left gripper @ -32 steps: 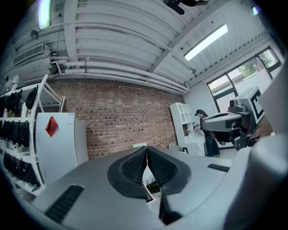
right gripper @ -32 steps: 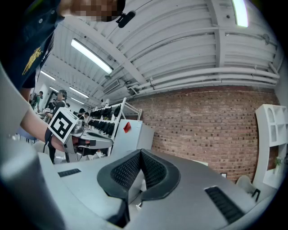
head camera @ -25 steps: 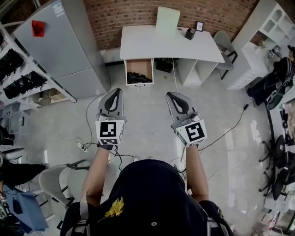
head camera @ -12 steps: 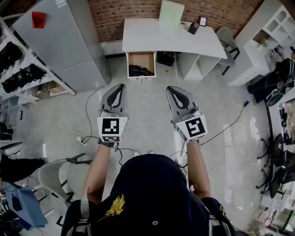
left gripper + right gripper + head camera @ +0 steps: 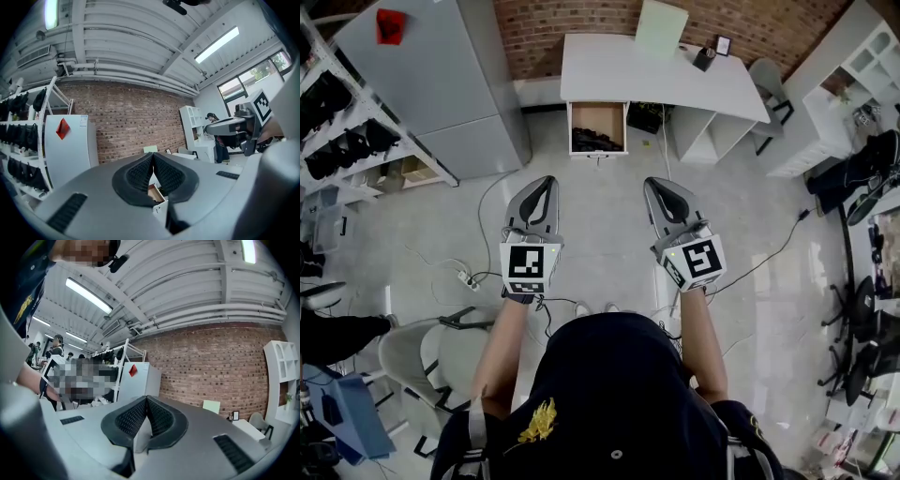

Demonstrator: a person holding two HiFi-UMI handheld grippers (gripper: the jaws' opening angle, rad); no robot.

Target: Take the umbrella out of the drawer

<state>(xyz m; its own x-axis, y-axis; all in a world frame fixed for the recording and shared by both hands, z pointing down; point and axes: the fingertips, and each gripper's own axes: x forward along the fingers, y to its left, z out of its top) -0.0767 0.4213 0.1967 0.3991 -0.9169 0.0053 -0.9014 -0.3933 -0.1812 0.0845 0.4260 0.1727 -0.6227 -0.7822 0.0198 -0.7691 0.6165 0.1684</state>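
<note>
The left gripper (image 5: 546,184) and the right gripper (image 5: 657,185) are held level, side by side, both clenched on nothing. Well ahead of them, the drawer (image 5: 572,127) under the white desk (image 5: 656,70) stands open, and the dark umbrella (image 5: 596,142) lies inside it.

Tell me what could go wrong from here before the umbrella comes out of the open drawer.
Both the left gripper and the right gripper are shut and empty; reaching the umbrella in the drawer like this would likely only push it. Cables and a power strip lie on the floor near the person's feet, a possible trip.
</note>
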